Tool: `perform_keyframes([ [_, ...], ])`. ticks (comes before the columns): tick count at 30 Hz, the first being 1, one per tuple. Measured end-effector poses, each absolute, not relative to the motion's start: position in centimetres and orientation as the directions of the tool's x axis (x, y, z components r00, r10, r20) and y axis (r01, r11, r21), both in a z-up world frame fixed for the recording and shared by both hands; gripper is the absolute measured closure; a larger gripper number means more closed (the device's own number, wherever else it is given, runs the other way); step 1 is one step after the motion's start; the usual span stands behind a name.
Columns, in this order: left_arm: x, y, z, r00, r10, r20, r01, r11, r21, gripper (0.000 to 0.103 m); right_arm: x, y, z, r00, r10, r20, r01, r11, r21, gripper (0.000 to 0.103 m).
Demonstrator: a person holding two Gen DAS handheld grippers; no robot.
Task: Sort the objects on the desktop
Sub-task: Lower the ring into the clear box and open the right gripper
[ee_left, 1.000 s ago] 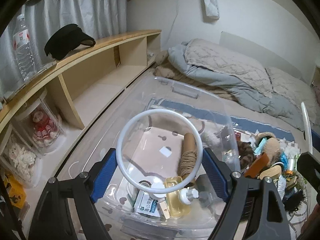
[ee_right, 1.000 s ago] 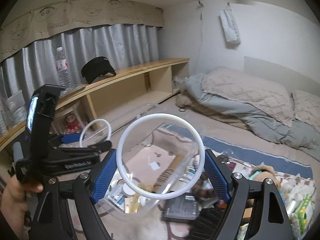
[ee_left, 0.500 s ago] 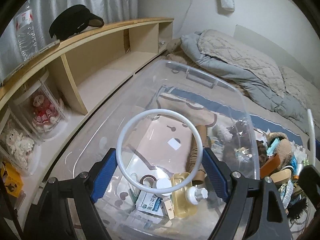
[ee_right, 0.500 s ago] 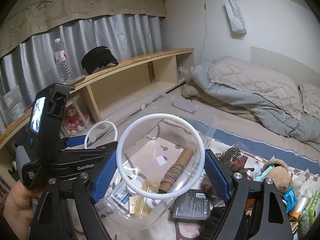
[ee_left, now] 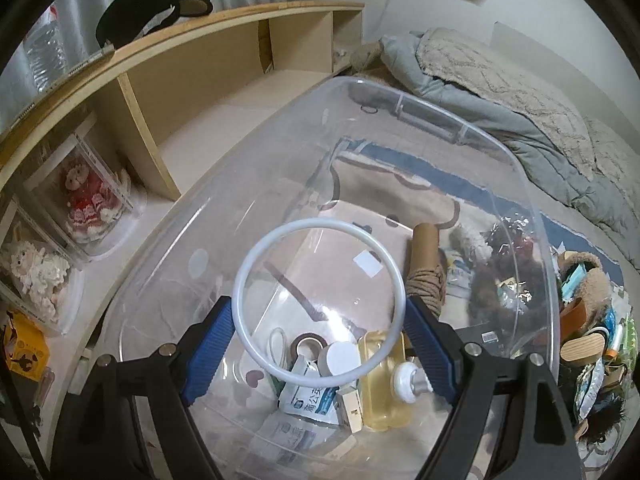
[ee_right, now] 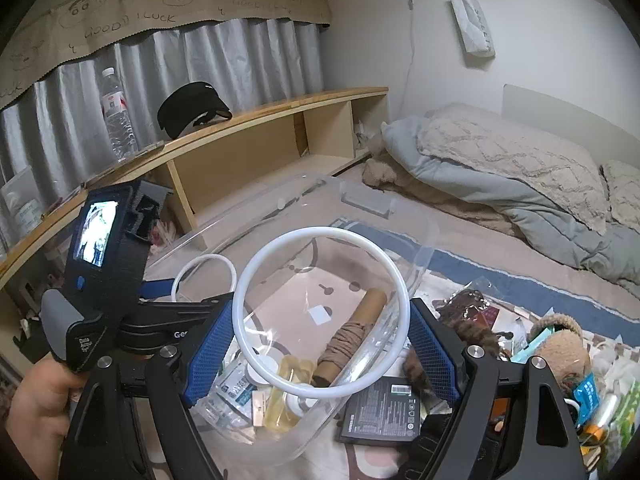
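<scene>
1. Compare with one second earlier: your left gripper [ee_left: 320,336] has tipped downward and closed in over the clear plastic storage bin [ee_left: 532,216], whose rim now fills far more of the left wrist view. The black visor cap [ee_left: 152,4] on the wooden shelf [ee_left: 224,32] has slid toward 11 o'clock.
2. Your right gripper [ee_right: 320,344] has dropped slightly; the bin sits lower and nearer in its view.
3. Both pairs of blue-padded jaws stand spread wide. Each frames only a white plastic ring [ee_left: 320,304] fixed between the pads; neither grips any desktop object.
4. The sorted items lie on the bin floor: a brown cardboard tube wound with twine [ee_left: 426,264], a yellow translucent bottle [ee_left: 382,376], a tape roll [ee_left: 307,346].
5. Only the right wrist view shows the hand [ee_right: 36,404] at 8 o'clock, the dark flat booklet [ee_right: 380,408] outside the bin and the water bottle [ee_right: 116,116].
6. Only the left wrist view shows the boxed dolls [ee_left: 88,204] at 9 o'clock.
</scene>
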State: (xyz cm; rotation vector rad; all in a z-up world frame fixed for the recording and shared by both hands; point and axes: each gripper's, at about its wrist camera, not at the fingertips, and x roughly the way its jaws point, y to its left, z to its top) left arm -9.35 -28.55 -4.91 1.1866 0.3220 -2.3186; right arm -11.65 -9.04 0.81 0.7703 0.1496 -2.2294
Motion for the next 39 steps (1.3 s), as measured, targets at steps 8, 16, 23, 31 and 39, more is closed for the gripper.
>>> perform_keyframes([
  [8,-9.1,-28.3,-4.9,-0.513,-0.334,-0.79,0.54,-0.842,0.005,0.01,-11.7,-9.1,0.7,-0.529,-0.625,-0.574,0.697,-0.706,0.127,0.018],
  [16,-8.2,-28.8,-4.1,-0.541,-0.337,-0.771,0.561,-0.827,-0.031,0.006,-11.8,-9.5,0.6,-0.522,-0.628,-0.577,0.691,-0.708,0.145,0.018],
  [23,-7.1,-29.3,-3.2,-0.557,-0.368,-0.745,0.568,-0.823,-0.019,0.006,-11.6,-10.8,-0.3,-0.512,-0.624,-0.591,0.691,-0.707,0.148,0.018],
  [31,-5.5,-30.3,-2.0,-0.583,-0.407,-0.703,0.595,-0.803,-0.028,0.006,-11.6,-13.5,-3.2,-0.478,-0.589,-0.652,0.687,-0.713,0.141,0.018],
  [39,-3.3,-32.2,-0.6,-0.59,-0.492,-0.641,0.664,-0.747,-0.038,0.006,-12.4,-16.8,-5.4,-0.424,-0.545,-0.723,0.667,-0.728,0.158,0.018],
])
